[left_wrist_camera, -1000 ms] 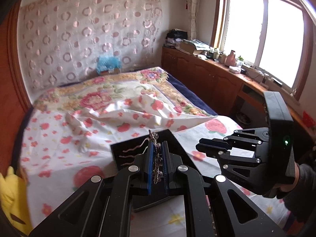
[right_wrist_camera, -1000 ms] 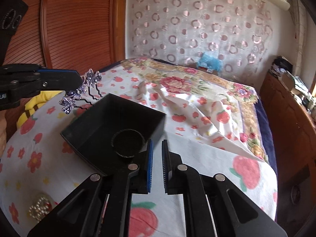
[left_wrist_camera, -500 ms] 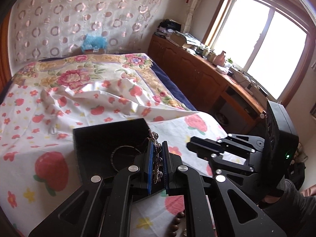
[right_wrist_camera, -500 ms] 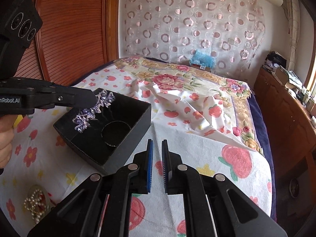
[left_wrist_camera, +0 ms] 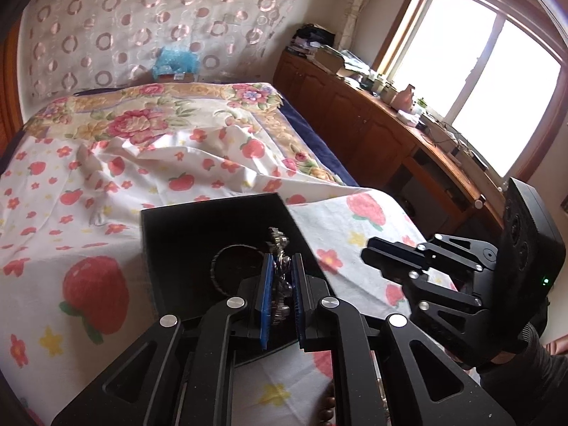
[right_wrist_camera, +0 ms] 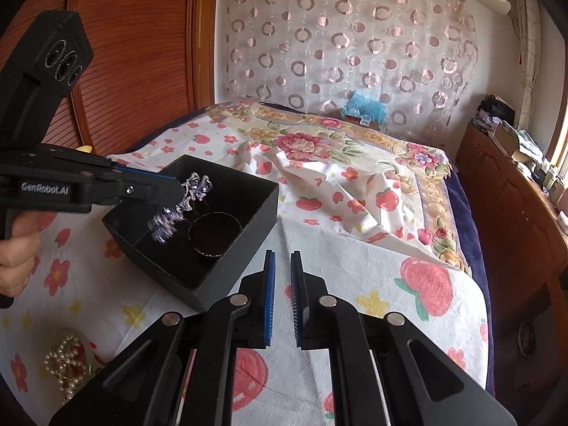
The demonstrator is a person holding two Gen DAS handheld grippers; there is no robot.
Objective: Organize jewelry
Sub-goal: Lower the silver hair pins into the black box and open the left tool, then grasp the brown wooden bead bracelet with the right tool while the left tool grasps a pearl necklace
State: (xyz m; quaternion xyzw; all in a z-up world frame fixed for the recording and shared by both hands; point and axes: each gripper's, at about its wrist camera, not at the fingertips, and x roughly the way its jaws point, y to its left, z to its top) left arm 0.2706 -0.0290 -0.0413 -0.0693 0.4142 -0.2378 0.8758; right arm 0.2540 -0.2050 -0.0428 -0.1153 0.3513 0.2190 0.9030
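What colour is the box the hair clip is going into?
Black, inside and out. The box shows best in the right wrist view.

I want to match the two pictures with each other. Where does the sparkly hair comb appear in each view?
Left wrist: the hair comb is low centre, clamped between the left gripper's blue pads.
Right wrist: the comb is centre-left, at the left gripper's tip, above the box.
Shared landmark: the black box with a bangle inside.
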